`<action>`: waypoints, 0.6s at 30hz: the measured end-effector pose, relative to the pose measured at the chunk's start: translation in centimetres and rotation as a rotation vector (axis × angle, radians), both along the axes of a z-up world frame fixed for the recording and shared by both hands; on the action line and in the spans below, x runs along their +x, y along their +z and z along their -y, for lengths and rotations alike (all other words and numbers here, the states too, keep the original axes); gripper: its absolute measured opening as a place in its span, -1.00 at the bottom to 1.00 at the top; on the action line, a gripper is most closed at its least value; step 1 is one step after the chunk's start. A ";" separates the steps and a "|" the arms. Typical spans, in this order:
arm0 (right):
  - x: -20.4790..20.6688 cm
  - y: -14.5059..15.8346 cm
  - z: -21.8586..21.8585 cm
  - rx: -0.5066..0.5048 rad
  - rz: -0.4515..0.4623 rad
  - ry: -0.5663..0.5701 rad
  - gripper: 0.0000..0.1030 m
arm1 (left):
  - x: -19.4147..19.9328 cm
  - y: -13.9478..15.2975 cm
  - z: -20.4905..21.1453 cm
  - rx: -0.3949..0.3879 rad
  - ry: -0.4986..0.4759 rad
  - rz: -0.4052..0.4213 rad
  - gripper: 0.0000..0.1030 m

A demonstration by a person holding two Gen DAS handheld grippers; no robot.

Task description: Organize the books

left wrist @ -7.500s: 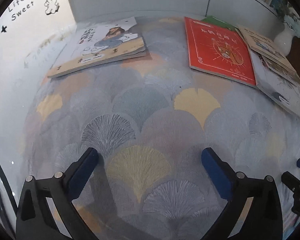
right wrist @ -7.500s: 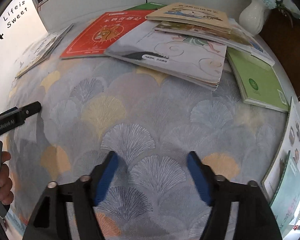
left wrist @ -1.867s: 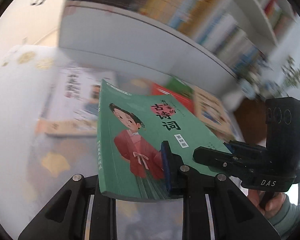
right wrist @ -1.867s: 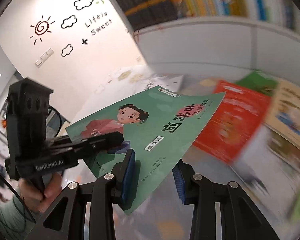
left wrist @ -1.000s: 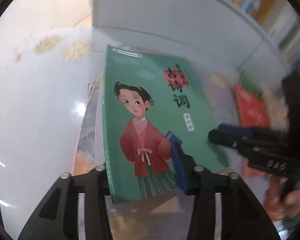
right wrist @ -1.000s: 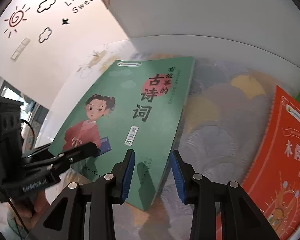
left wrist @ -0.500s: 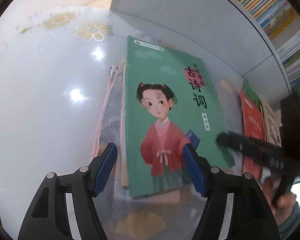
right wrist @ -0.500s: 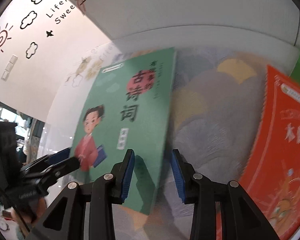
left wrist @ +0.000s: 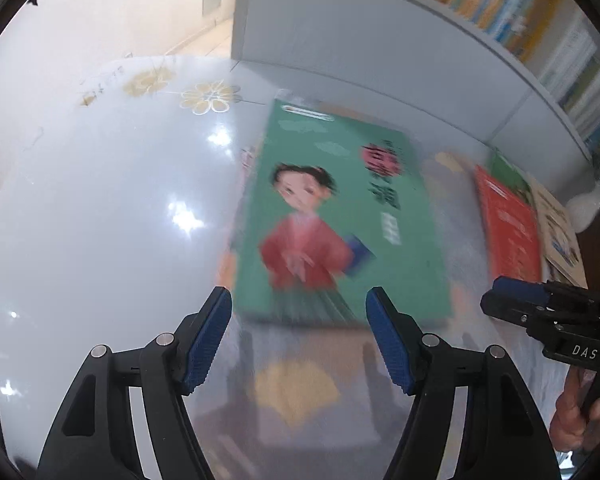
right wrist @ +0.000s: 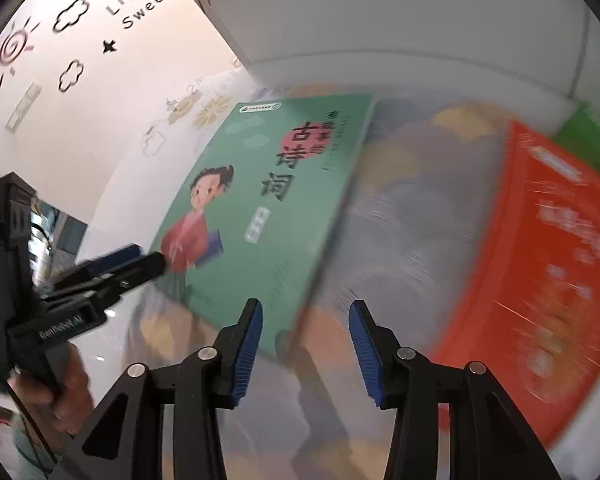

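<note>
Lying flat on a low stack at the left end of the glossy white worktop [left wrist: 100, 208]: one thin green paperback book [left wrist: 340, 216] with a cartoon child in a red robe on its smooth cover, rectangular, face up, edges of the books beneath peeking out along its left side. Sitting free of both tools, touching neither. Gaping wide just short of the book's near edge: the left tool [left wrist: 299, 336], black plastic arms ending in ribbed blue pads [left wrist: 208, 340], jaws having just been opening, nothing between them. Standing moderately apart by the book's right corner: the right tool [right wrist: 306, 354], same black-and-blue build, jaws likewise having just been opening, gripping nothing. Spreading under the books: a cloth printed with grey and yellow fan scallops [left wrist: 296, 392]. Resting further right: one flat red-orange book [right wrist: 540, 264] and one green book [right wrist: 588, 140] tucked behind it. Blurring everything slightly.
</note>
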State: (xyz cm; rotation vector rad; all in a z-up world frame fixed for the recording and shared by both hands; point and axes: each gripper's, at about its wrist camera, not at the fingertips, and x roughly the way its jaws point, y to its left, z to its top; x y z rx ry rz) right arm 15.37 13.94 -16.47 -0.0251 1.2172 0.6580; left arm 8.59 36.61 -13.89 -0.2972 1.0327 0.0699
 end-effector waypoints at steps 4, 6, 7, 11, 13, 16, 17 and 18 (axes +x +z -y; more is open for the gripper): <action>-4.0 1.5 3.6 -0.027 0.046 -0.028 -0.09 | -3.3 0.5 4.9 -0.020 -0.030 0.031 0.30; -6.6 2.0 5.6 -0.064 0.092 -0.061 -0.09 | -4.9 0.5 7.7 0.004 -0.039 0.034 0.30; -7.9 2.2 6.6 -0.086 0.118 -0.076 -0.08 | -5.5 0.4 8.9 0.010 -0.040 0.033 0.30; -12.4 2.1 11.1 -0.126 0.151 -0.136 0.01 | -7.9 -0.4 12.5 0.044 0.013 0.012 0.30; -14.3 2.0 13.6 -0.138 0.149 -0.182 0.01 | -8.9 -0.7 13.6 0.059 0.046 0.004 0.31; -16.1 1.2 16.5 -0.157 0.137 -0.239 0.02 | -10.1 -1.6 14.7 0.126 0.096 0.001 0.35; -16.5 1.0 17.3 -0.167 0.142 -0.255 0.02 | -10.4 -2.1 15.0 0.150 0.109 0.007 0.35; -17.1 0.7 18.2 -0.185 0.158 -0.276 0.03 | -10.5 -2.8 15.3 0.168 0.117 0.007 0.38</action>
